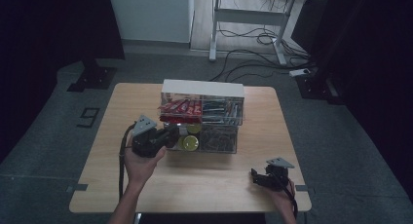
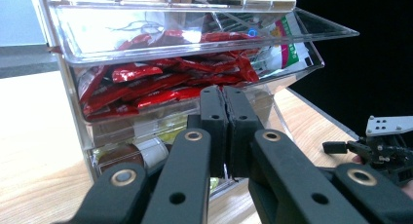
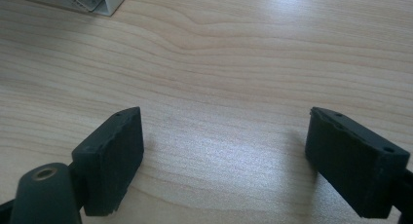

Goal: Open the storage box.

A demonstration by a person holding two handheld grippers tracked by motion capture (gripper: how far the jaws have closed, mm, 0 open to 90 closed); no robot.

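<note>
Clear organiser [image 2: 190,63] bin flap [image 2: 204,19] lifted; left gripper [image 2: 225,104] clenched empty, right gripper [image 3: 224,151] released; next, pick red sachets [image 2: 160,85].

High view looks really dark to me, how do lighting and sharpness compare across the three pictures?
High view: dim and soft, the floor murky around the table. Left gripper view: brighter, with glare on the clear organizer's flap; the shut left tool is sharp. Right gripper view: the open right tool casts soft shadows on evenly lit wood.

Grey carpet floor [image 1: 58,136], dark curtains at both sides, white desk frame [image 1: 248,24] top center, cables [image 1: 253,53] on floor beneath it.
</note>
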